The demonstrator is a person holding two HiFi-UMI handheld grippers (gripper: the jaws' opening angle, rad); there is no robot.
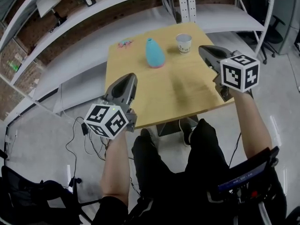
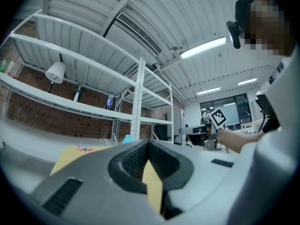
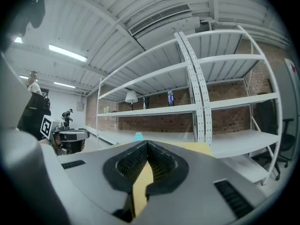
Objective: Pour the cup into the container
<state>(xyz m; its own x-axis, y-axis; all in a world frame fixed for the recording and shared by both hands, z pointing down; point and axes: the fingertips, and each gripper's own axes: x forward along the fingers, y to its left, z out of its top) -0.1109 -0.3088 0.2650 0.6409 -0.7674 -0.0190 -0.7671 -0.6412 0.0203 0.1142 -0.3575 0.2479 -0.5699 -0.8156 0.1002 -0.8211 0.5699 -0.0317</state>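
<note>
A white paper cup (image 1: 183,43) stands upright near the far edge of the wooden table (image 1: 187,93). To its left sits the turquoise vase-shaped container (image 1: 154,53), whose top also shows in the left gripper view (image 2: 127,138) and the right gripper view (image 3: 138,135). My left gripper (image 1: 131,77) hovers over the table's near left corner, shut and holding nothing (image 2: 149,142). My right gripper (image 1: 203,48) hangs by the table's right edge, just right of the cup, also shut with nothing between its jaws (image 3: 147,143). Neither gripper touches the cup or the container.
A small pink and blue object (image 1: 124,43) lies at the table's far left corner. White metal shelving (image 1: 140,13) runs behind the table, with a lamp (image 1: 47,3) on it. An office chair (image 1: 274,29) stands at the right. Cables (image 1: 77,139) trail on the floor.
</note>
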